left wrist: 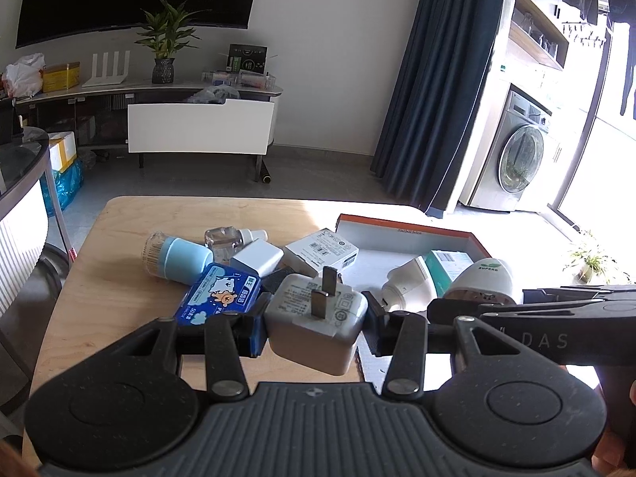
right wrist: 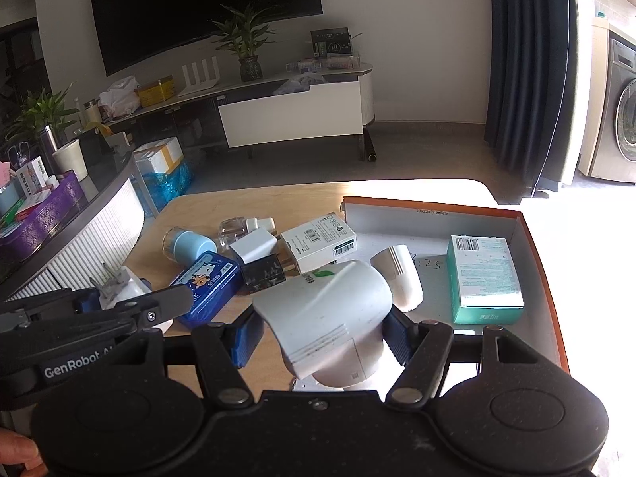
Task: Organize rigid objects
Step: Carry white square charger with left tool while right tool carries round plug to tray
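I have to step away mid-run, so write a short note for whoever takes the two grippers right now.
Left gripper: shut on the white plug charger, prongs up, over the table's near edge.
Right gripper: shut on the white SUPERB device, by the orange-edged box.
Done: teal carton and a small white device lie in the box.
Left: both held items, then the table pile: blue tin, white barcode box, blue-capped jar, clear bottle.

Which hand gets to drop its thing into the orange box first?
Probably the right gripper: its white egg-shaped device already hangs over the orange-rimmed cardboard box; the left's white plug adapter is beside it.
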`<control>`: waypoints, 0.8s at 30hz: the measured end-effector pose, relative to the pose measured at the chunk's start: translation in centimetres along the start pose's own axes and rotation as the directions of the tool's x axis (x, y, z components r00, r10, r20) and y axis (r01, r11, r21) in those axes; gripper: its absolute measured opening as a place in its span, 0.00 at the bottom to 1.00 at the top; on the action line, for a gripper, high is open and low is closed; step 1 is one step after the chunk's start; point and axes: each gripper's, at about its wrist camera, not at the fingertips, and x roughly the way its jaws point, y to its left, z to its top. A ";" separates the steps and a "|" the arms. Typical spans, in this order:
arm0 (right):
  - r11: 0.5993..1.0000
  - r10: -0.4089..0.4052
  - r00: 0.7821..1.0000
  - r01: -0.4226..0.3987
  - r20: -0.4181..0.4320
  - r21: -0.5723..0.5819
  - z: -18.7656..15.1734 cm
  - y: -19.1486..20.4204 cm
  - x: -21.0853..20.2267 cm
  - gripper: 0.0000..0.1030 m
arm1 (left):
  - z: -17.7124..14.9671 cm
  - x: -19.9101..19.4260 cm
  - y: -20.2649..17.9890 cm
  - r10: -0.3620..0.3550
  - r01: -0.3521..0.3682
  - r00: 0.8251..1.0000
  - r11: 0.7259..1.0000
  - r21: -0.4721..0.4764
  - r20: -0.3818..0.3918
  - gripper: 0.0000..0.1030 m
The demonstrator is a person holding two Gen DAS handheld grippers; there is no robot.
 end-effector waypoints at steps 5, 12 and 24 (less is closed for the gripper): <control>1.000 -0.017 1.000 0.017 0.004 0.018 -0.1 -1.1 -0.3 0.75 | -0.1 0.4 -0.8 -0.021 0.021 1.000 1.000 0.015 -0.009 0.45; 0.998 -0.038 0.999 0.038 0.010 0.042 -0.2 -2.3 -0.8 0.75 | -0.2 1.0 -1.8 -0.045 0.046 0.999 0.998 0.035 -0.023 0.45; 0.994 -0.080 0.997 0.078 0.015 0.080 -0.3 -4.5 -1.3 0.75 | -0.3 2.4 -3.9 -0.076 0.079 0.996 0.995 0.064 -0.049 0.45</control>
